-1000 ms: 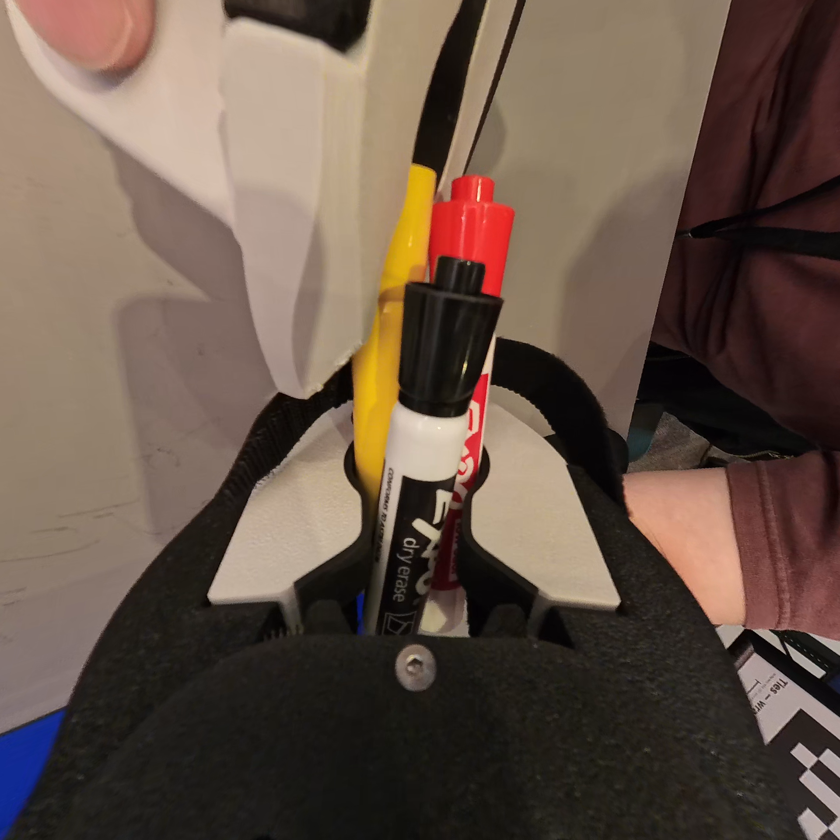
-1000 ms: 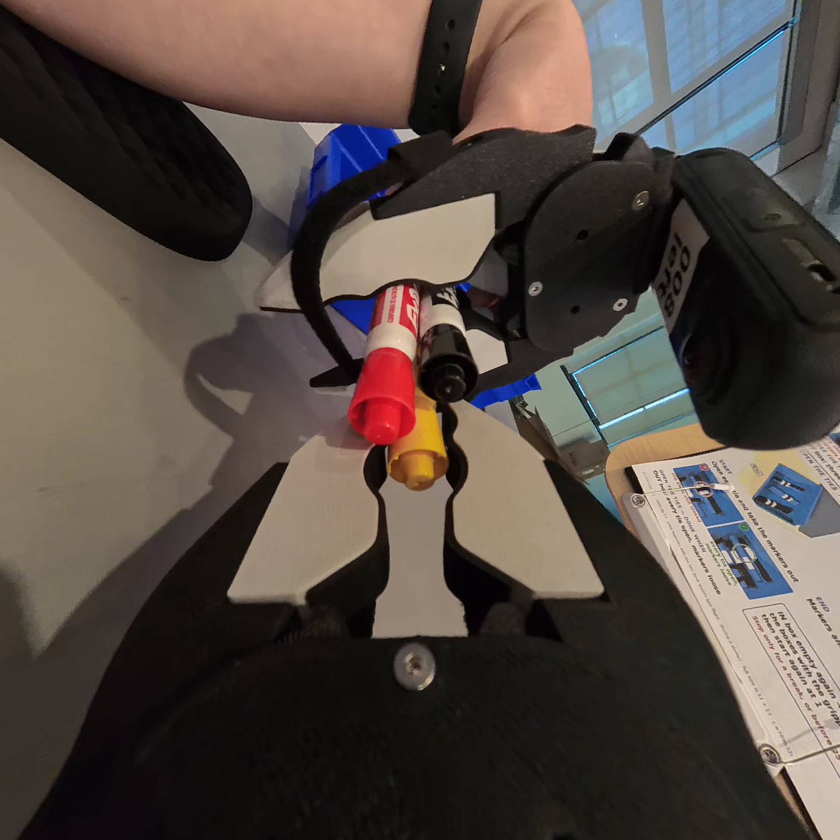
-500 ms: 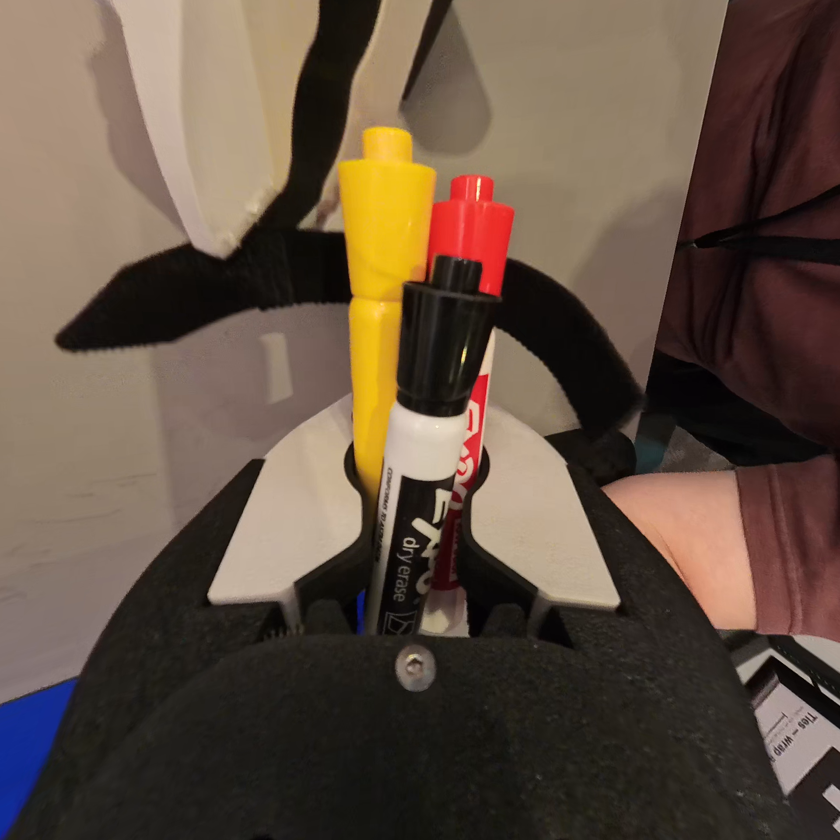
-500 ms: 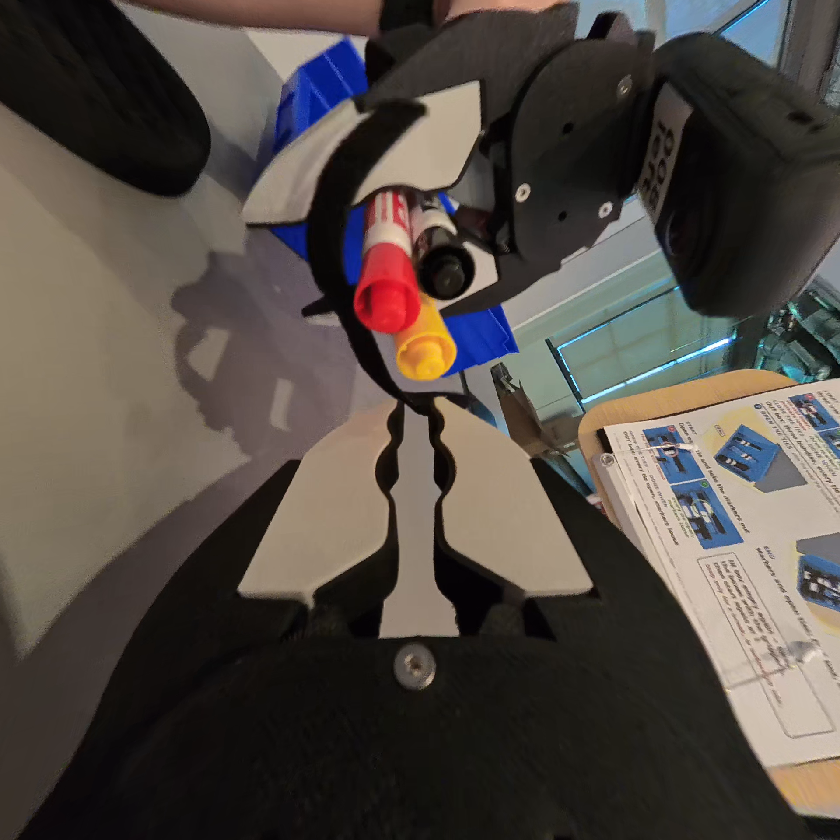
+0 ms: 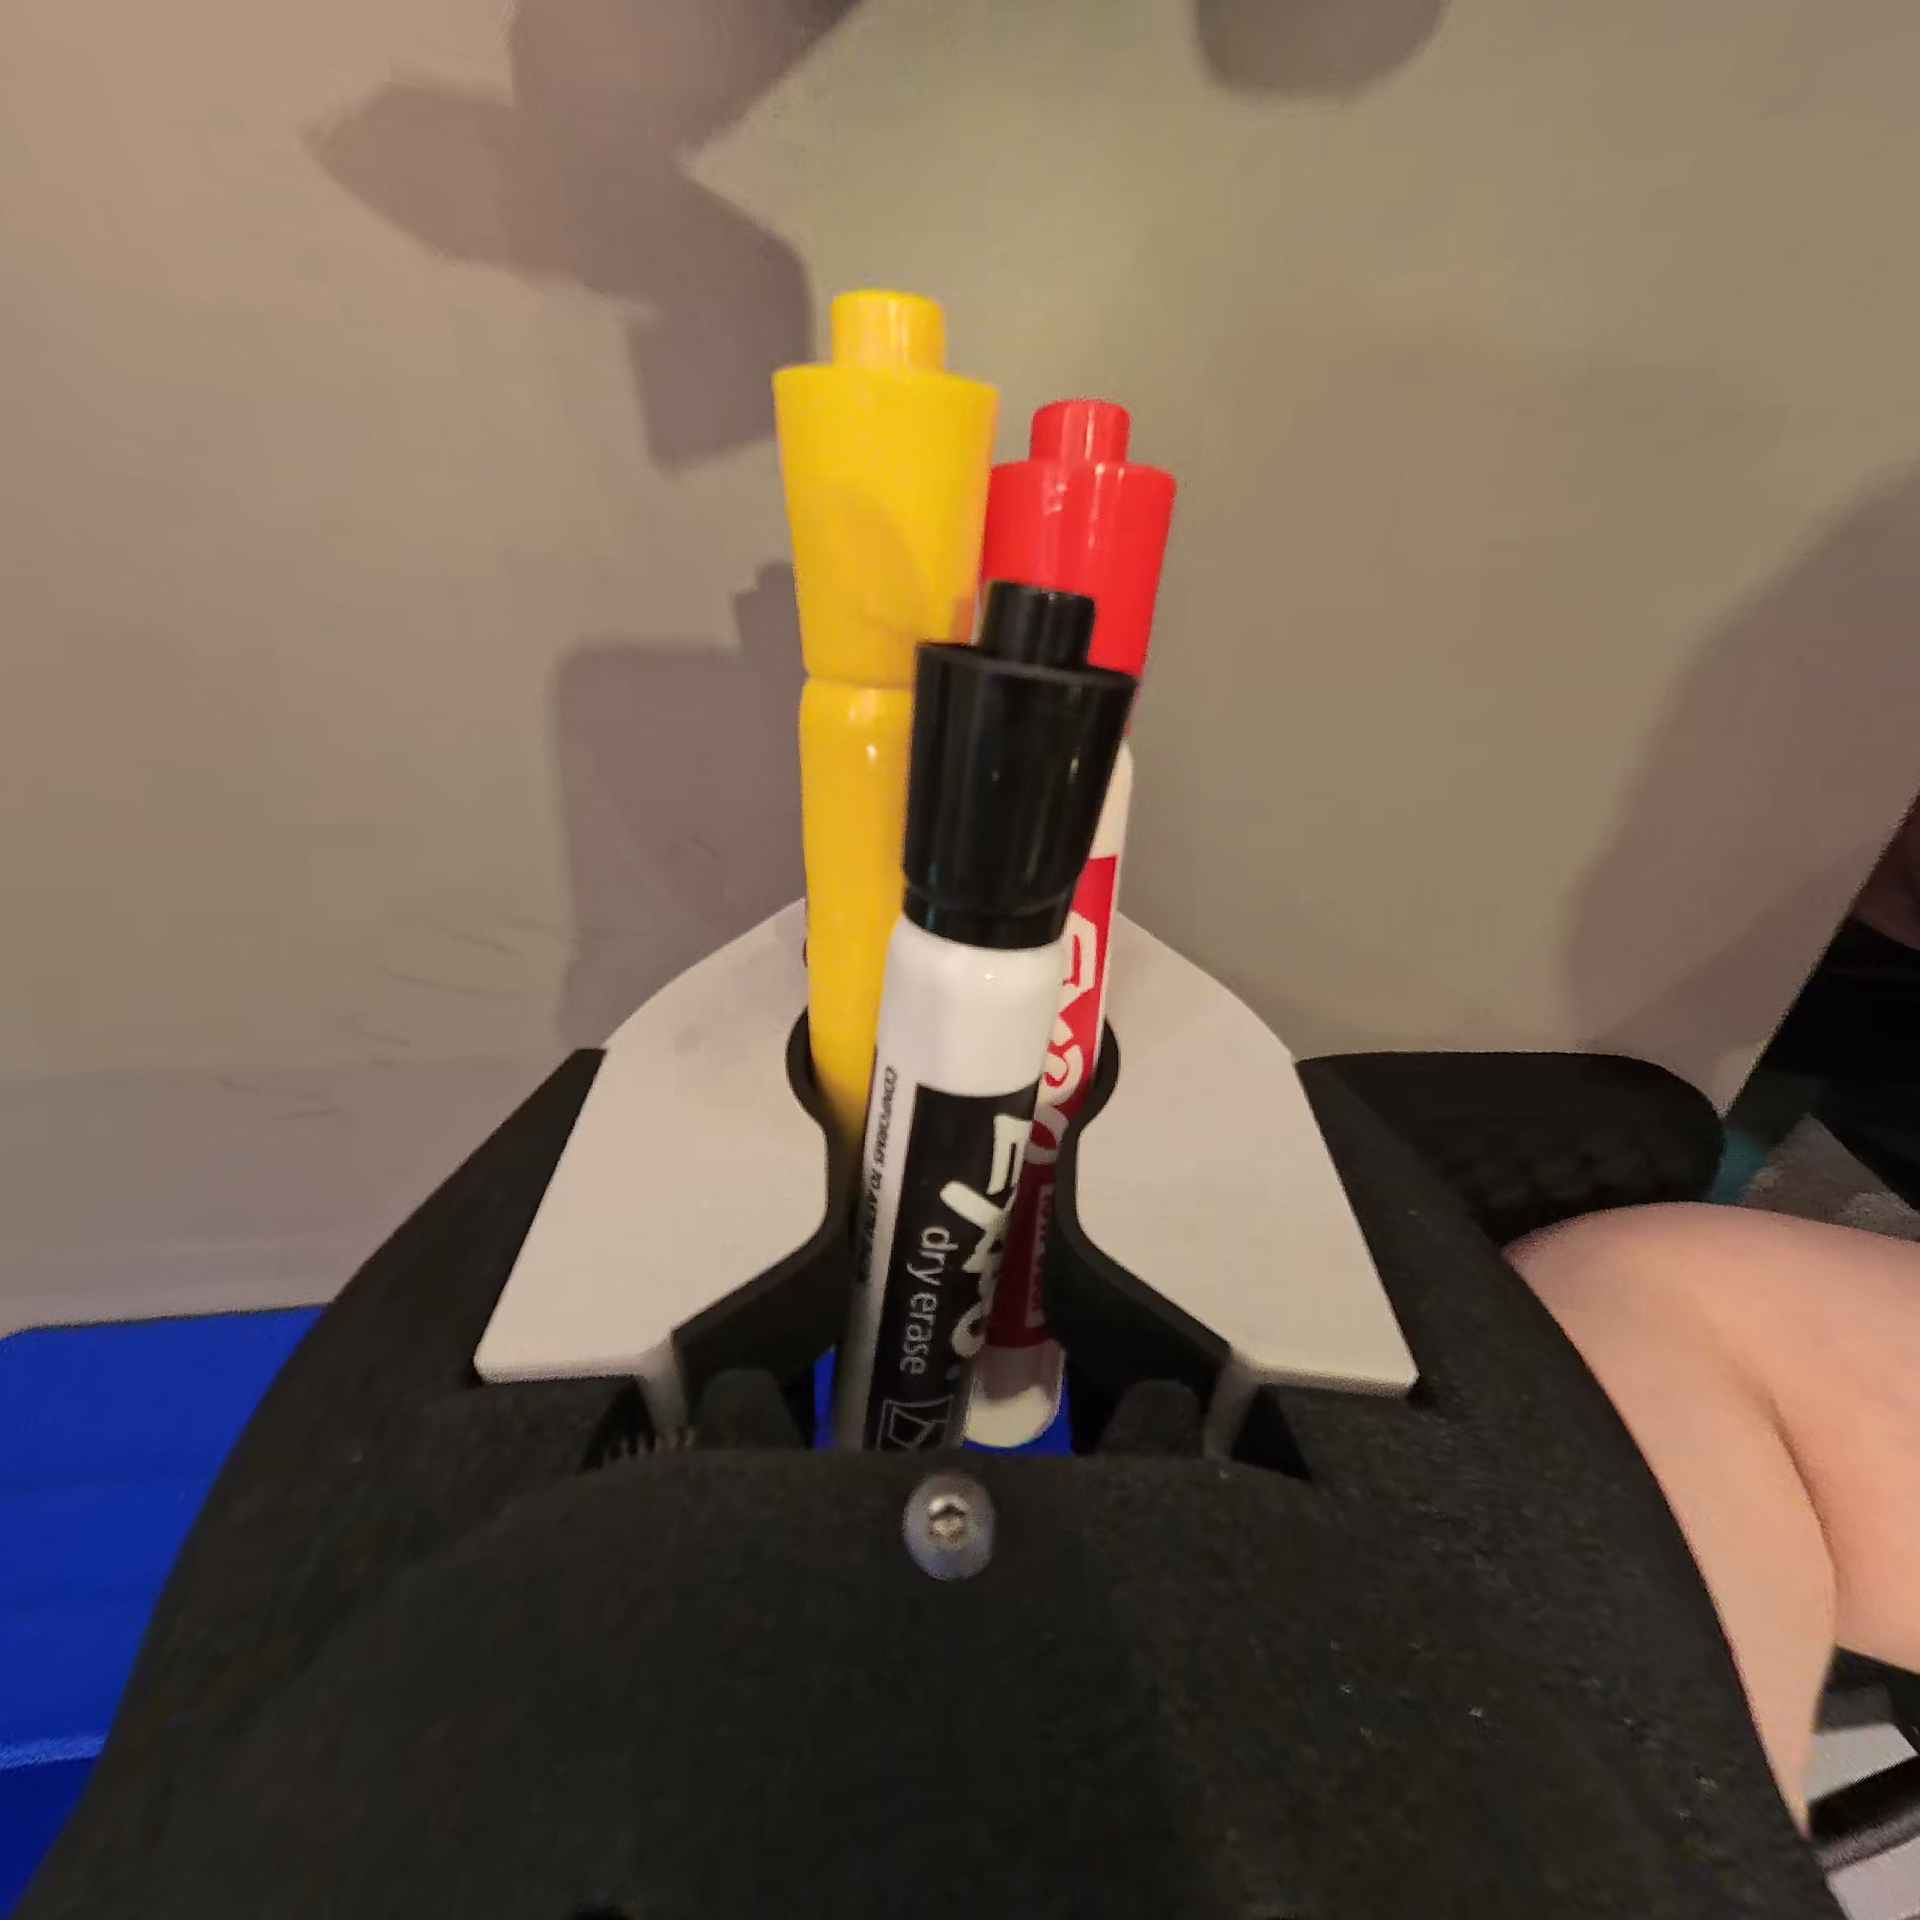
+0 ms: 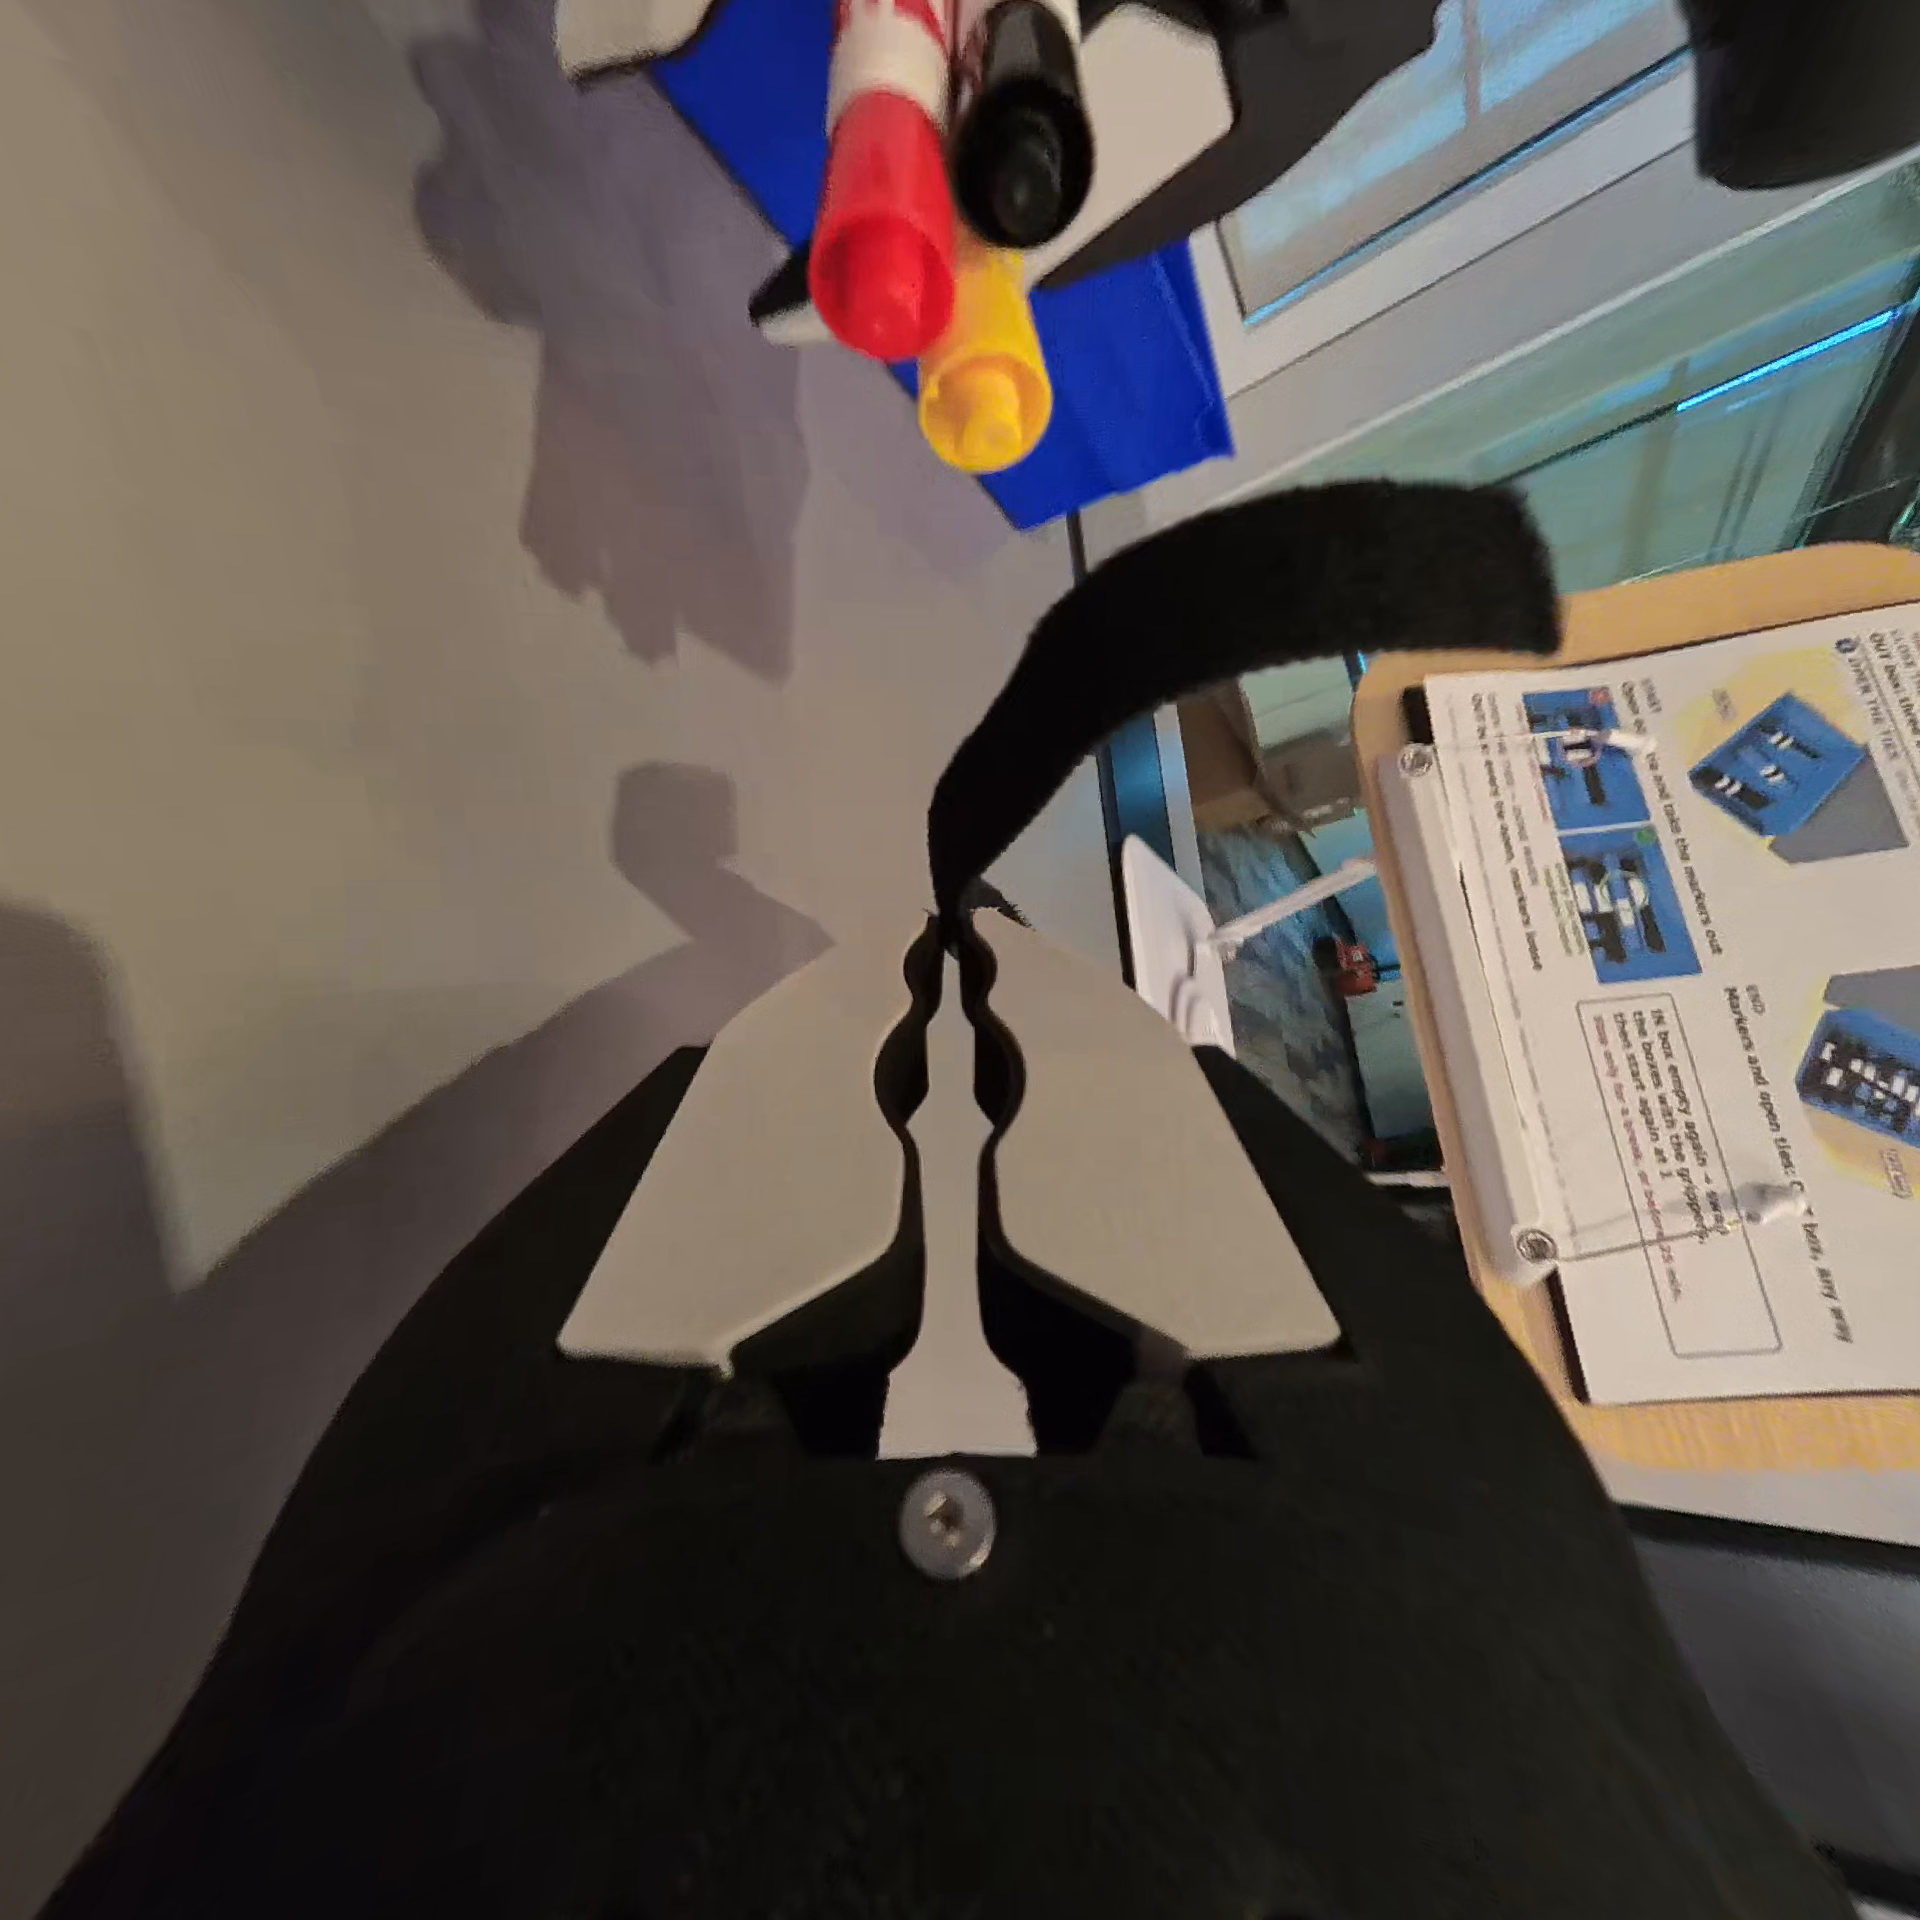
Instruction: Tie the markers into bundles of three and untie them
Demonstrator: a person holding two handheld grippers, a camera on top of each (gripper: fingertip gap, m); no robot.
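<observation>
Three capped markers, yellow point(image 5: 883, 644), black point(image 5: 997, 831) and red point(image 5: 1081, 561), sit clamped in the left gripper point(image 5: 951, 1039), now free of the black fabric strap point(image 6: 1226, 623), which the right gripper point(image 6: 951, 935) has pulled away, pinched at its tips. Grey surface point(image 5: 312, 727); blue plastic bin point(image 6: 1122, 374) near its far edge.

The left gripper point(image 5: 951, 997) has its jaws closed around a load; the right gripper point(image 6: 951, 940) pinches at its tips.
</observation>
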